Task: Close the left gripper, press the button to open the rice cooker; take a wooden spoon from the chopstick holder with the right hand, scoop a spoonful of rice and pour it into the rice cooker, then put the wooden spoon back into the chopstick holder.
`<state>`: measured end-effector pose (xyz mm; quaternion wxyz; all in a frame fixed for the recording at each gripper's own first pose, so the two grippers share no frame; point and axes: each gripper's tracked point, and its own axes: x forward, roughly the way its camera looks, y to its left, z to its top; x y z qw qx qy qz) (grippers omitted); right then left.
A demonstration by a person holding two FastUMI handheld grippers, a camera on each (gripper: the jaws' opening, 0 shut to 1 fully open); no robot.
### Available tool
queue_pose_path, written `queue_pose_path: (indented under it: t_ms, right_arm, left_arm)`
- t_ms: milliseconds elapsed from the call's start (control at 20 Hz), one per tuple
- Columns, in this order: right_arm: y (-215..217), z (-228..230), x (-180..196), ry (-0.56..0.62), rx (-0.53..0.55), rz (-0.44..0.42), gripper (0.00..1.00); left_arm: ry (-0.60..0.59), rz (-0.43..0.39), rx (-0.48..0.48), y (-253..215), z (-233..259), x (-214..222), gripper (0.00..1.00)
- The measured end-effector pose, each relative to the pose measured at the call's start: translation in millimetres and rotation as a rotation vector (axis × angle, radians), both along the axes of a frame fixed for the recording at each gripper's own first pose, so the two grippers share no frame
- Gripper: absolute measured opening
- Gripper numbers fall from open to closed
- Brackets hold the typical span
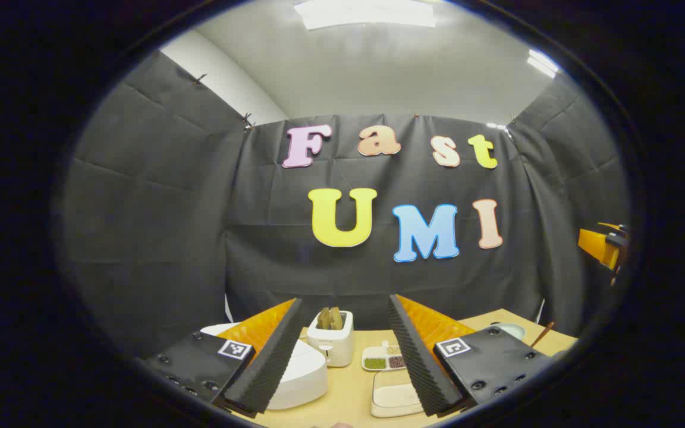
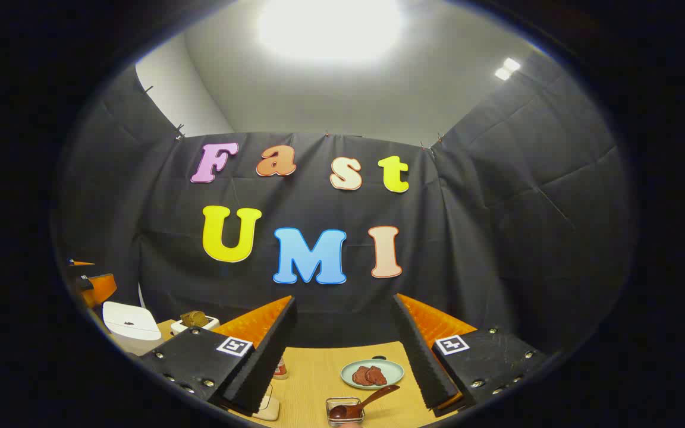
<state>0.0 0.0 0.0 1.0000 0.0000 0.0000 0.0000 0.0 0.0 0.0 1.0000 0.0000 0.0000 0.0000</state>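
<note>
The booth is being lit from above. In the left gripper view, a ceiling panel (image 1: 365, 13) at the top centre is seen sharply, with a smaller lamp (image 1: 542, 62) at the upper right. In the right gripper view, the ceiling light (image 2: 330, 27) is being blown out into glare. Straight lines are being bent toward the edges by the fisheye. The bench (image 2: 319, 374) is being evenly lit, with only soft shadows cast.
</note>
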Motion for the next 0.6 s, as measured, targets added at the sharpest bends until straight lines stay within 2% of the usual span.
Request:
queue_pose_path:
  t_ms: [600]
  right_arm:
    - [0,0,-10,0.008,-0.006,0.045,0.96]
  left_arm:
    - [-0.003,0.039,0.023,6,4,-24,0.96]
